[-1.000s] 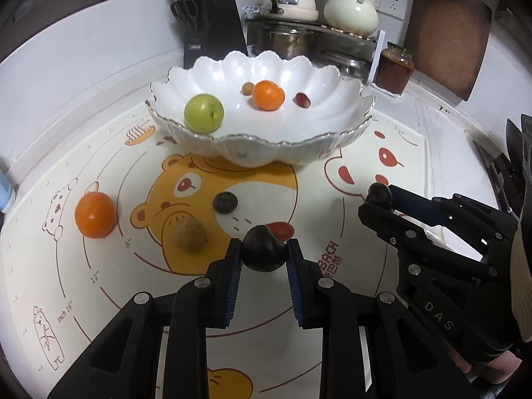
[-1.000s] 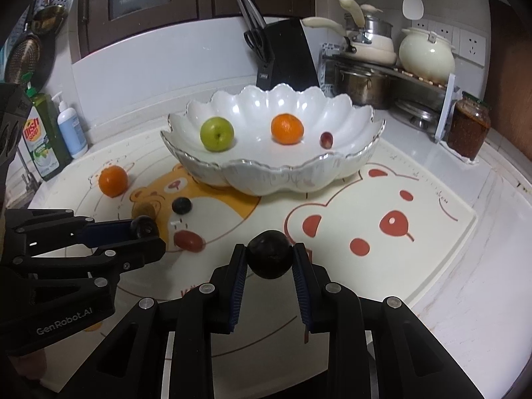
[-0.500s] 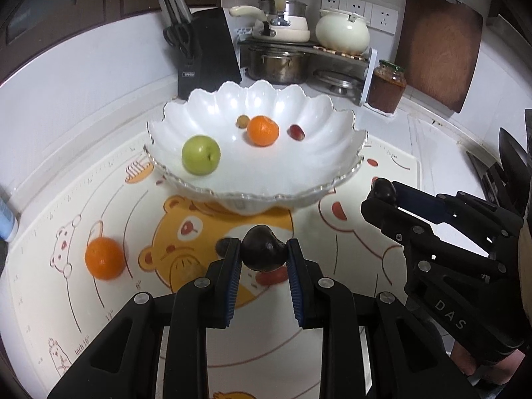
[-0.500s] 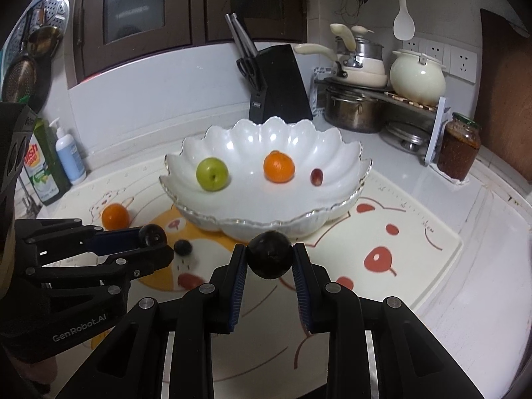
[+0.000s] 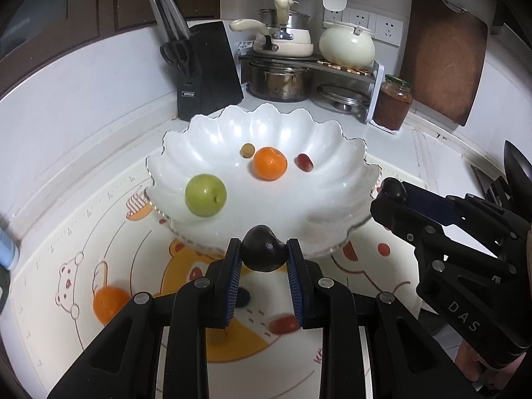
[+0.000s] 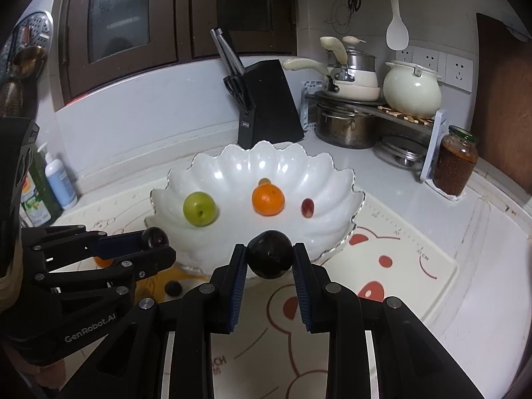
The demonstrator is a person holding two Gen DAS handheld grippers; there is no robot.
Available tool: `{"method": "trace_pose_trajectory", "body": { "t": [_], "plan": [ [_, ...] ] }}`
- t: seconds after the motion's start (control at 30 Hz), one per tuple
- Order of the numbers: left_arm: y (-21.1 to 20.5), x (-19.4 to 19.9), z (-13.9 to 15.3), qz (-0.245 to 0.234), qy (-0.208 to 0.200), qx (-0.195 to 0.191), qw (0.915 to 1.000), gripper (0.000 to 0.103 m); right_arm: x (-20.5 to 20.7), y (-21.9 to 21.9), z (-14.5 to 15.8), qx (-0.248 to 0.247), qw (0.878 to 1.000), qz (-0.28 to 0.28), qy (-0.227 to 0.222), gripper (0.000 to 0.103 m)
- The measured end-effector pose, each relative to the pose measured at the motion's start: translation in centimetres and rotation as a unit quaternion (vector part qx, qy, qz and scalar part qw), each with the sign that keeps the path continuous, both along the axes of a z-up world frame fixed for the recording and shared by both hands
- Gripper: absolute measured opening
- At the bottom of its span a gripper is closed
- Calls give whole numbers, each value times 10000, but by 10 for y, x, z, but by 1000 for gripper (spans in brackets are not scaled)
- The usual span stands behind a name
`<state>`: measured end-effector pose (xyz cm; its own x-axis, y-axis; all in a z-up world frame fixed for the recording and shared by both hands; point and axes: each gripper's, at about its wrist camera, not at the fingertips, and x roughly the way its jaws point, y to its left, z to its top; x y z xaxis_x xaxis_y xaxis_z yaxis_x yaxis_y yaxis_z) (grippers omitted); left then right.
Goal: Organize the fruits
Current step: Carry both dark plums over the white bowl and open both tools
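Observation:
My left gripper (image 5: 263,254) is shut on a dark plum (image 5: 262,249), held above the mat just before the near rim of the white scalloped bowl (image 5: 332,232). My right gripper (image 6: 269,257) is shut on another dark plum (image 6: 270,254), also in front of the bowl (image 6: 335,232). The bowl holds a green apple (image 5: 205,195), an orange (image 5: 270,163), a red grape (image 5: 304,161) and a small brown fruit (image 5: 248,150). On the mat lie an orange (image 5: 108,302), a dark fruit (image 5: 242,295) and a red fruit (image 5: 284,324).
A bear-print mat (image 5: 66,249) covers the counter. Behind the bowl stand a black knife block (image 5: 209,69), a rack of pots (image 5: 282,79) and a sauce jar (image 5: 392,103). Soap bottles (image 6: 56,183) stand at the left.
Both grippers have risen and moved forward with their plums, now close to the bowl's near rim. The fruits on the mat have dropped lower in view.

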<state>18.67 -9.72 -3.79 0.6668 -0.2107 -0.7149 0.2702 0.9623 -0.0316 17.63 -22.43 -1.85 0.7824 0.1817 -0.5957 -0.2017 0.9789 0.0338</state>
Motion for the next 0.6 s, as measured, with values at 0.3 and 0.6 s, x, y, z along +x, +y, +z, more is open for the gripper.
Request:
{"method": "trace_pose_trajectory", "body": {
  "t": [0.3, 0.6],
  "plan": [
    [-4, 25, -3, -9, 59, 55, 10000, 27, 22, -7, -4, 45, 9999, -111, 82, 29],
    [-7, 46, -13, 43, 203, 114, 9997, 27, 41, -9, -16, 76, 9996, -114, 253, 29]
  ]
}}
